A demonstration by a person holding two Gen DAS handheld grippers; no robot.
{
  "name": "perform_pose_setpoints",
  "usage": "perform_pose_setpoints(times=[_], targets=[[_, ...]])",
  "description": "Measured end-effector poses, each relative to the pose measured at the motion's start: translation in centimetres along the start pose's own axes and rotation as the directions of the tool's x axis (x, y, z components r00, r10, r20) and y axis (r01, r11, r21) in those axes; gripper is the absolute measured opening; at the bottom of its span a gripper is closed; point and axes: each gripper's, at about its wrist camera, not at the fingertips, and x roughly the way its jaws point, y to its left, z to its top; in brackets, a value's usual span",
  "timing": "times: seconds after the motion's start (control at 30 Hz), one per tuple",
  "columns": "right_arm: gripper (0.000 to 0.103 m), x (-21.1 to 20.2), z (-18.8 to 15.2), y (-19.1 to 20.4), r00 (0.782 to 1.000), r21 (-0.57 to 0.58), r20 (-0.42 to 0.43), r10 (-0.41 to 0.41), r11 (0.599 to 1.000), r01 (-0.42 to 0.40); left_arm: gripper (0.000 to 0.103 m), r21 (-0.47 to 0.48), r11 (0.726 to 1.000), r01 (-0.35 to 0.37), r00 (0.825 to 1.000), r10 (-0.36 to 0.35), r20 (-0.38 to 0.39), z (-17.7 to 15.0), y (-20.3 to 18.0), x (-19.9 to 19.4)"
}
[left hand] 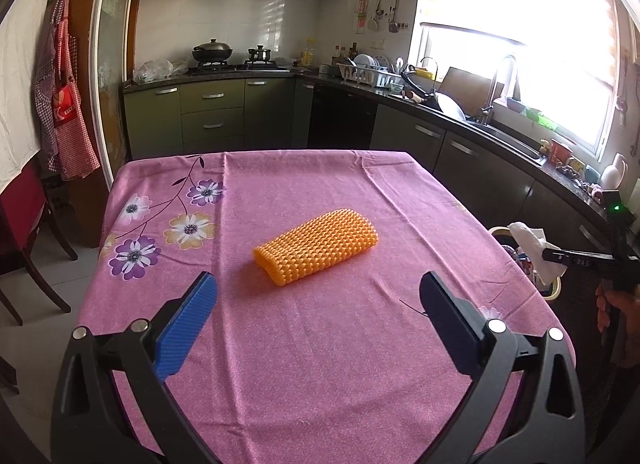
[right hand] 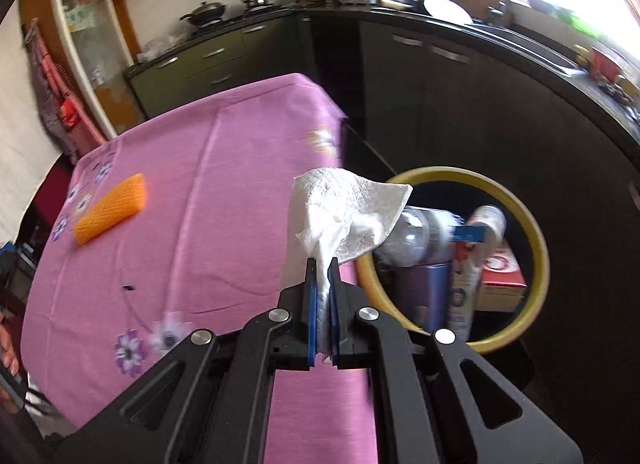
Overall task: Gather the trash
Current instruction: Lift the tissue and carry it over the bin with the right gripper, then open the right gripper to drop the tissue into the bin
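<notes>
A crumpled white tissue (right hand: 344, 216) is pinched between the blue pads of my right gripper (right hand: 323, 268), which is shut on it at the table's right edge. Just beyond it stands a round yellow-rimmed bin (right hand: 536, 232) holding a plastic bottle, a box and other trash. In the left wrist view the same tissue (left hand: 534, 244) hangs from the right gripper (left hand: 554, 255) above the bin (left hand: 500, 230). An orange net-like foam sleeve (left hand: 316, 250) lies mid-table; my left gripper (left hand: 316, 296) is open just in front of it, with nothing between its fingers. The sleeve (right hand: 110, 214) also shows at left in the right wrist view.
The table wears a pink flowered cloth (left hand: 320, 344). Dark kitchen cabinets and a counter with sink (left hand: 500, 132) run behind and to the right. A red chair (left hand: 24, 224) stands at the left. A hand (left hand: 608, 304) holds the right gripper.
</notes>
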Motion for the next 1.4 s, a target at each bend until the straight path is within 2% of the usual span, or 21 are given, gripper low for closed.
perform_pose_setpoints(times=[0.17, 0.3, 0.4, 0.47, 0.53, 0.6, 0.67, 0.83, 1.03, 1.23, 1.37, 1.4], targets=[[0.006, 3.0, 0.1, -6.1, 0.991, 0.075, -0.053, -0.119, 0.990, 0.123, 0.096, 0.014, 1.000, 0.000, 1.000, 0.000, -0.004, 0.1, -0.7, 0.2], [0.006, 4.8, -0.6, -8.2, 0.984, 0.108, -0.085, -0.153, 0.981, 0.162, 0.096, 0.023, 1.000, -0.004, 1.000, 0.005, -0.009, 0.2, -0.9, 0.4], [0.017, 5.4, -1.1, -8.9, 0.984, 0.129, -0.093, -0.151, 0.978, 0.163, 0.096, 0.026, 1.000, -0.002, 1.000, 0.003, -0.013, 0.3, -1.0, 0.7], [0.033, 5.3, -1.4, -9.5, 0.983, 0.140, -0.084, -0.166, 0.974, 0.177, 0.096, 0.032, 0.999, -0.002, 1.000, 0.002, -0.015, 0.3, -1.2, 0.8], [0.035, 4.7, -1.4, -9.9, 0.984, 0.159, -0.068, -0.164, 0.972, 0.173, 0.096, 0.039, 0.999, -0.001, 1.000, 0.001, -0.015, 0.3, -1.4, 0.9], [0.036, 3.9, -1.4, -9.9, 0.985, 0.175, -0.049, -0.163, 0.970, 0.170, 0.096, 0.046, 0.999, 0.000, 1.000, 0.001, -0.016, 0.2, -1.5, 1.0], [0.042, 3.0, -1.3, -9.9, 0.985, 0.182, -0.032, -0.171, 0.968, 0.173, 0.096, 0.048, 0.999, 0.006, 1.000, -0.005, -0.018, 0.2, -1.6, 1.1], [0.043, 0.8, -1.1, -9.0, 0.987, 0.200, 0.014, -0.158, 0.968, 0.152, 0.096, 0.054, 0.998, 0.029, 0.999, -0.028, -0.017, 0.2, -1.6, 1.5], [0.050, -0.9, -1.1, -6.9, 0.991, 0.169, 0.047, -0.124, 0.979, 0.115, 0.096, 0.101, 0.994, 0.048, 0.999, -0.046, -0.023, 1.0, -1.5, 2.7], [0.052, -1.0, -1.2, -4.9, 0.994, 0.147, 0.043, -0.098, 0.985, 0.091, 0.096, 0.187, 0.975, 0.117, 0.992, -0.104, -0.076, 3.0, -0.9, 5.7], [0.052, -0.6, -1.4, -3.6, 0.996, 0.131, 0.027, -0.082, 0.988, 0.078, 0.096, 0.235, 0.948, 0.215, 0.973, -0.187, -0.136, 3.8, -0.2, 8.7], [0.052, -0.5, -1.4, -3.4, 0.997, 0.127, 0.024, -0.080, 0.989, 0.076, 0.096, 0.246, 0.934, 0.260, 0.961, -0.224, -0.165, 3.9, 0.0, 9.6]])
